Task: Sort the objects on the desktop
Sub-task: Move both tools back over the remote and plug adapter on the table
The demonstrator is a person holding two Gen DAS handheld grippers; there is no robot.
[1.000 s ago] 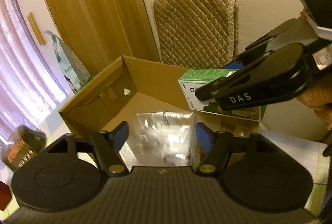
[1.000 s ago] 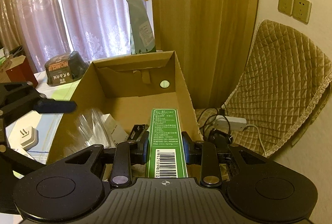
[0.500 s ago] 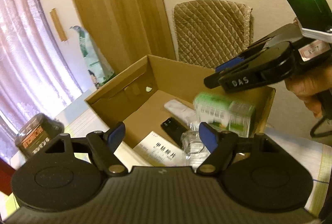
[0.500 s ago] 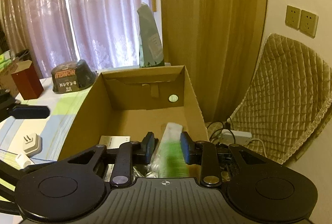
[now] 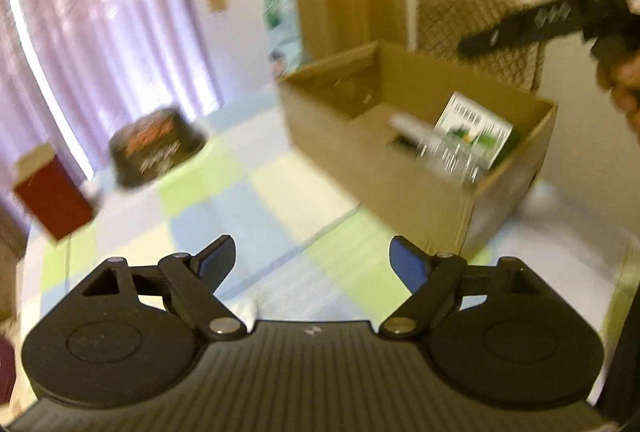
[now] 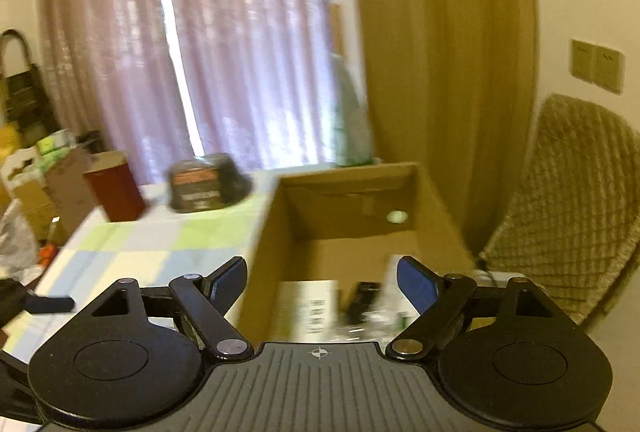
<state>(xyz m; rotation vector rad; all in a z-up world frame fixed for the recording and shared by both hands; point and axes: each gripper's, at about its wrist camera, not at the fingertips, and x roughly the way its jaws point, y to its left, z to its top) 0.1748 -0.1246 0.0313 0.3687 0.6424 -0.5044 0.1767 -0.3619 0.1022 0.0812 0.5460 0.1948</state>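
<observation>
An open cardboard box [image 5: 384, 172] stands on the checked tablecloth. Inside it a green and white carton [image 5: 474, 130] leans against the right wall, with a clear plastic bag [image 5: 444, 154] in front of it. My left gripper [image 5: 312, 258] is open and empty, over the cloth to the box's front left. My right gripper [image 6: 322, 274] is open and empty too, above the near end of the box [image 6: 268, 232]; a white carton [image 6: 316, 308] and a black item [image 6: 362, 296] lie below it. Both views are blurred. The right gripper [image 5: 520, 28] also shows above the box.
A dark round container [image 5: 156, 148] and a red box [image 5: 52, 192] stand on the far left of the cloth [image 5: 248, 208]. A green bag [image 5: 282, 20] stands behind the cardboard box. A quilted chair [image 6: 568, 200] is to the right, and curtains hang behind.
The left gripper let the clear bag fall into the box and the right gripper dropped the green carton there. Both have since opened wide and drawn back; the left swung leftward.
</observation>
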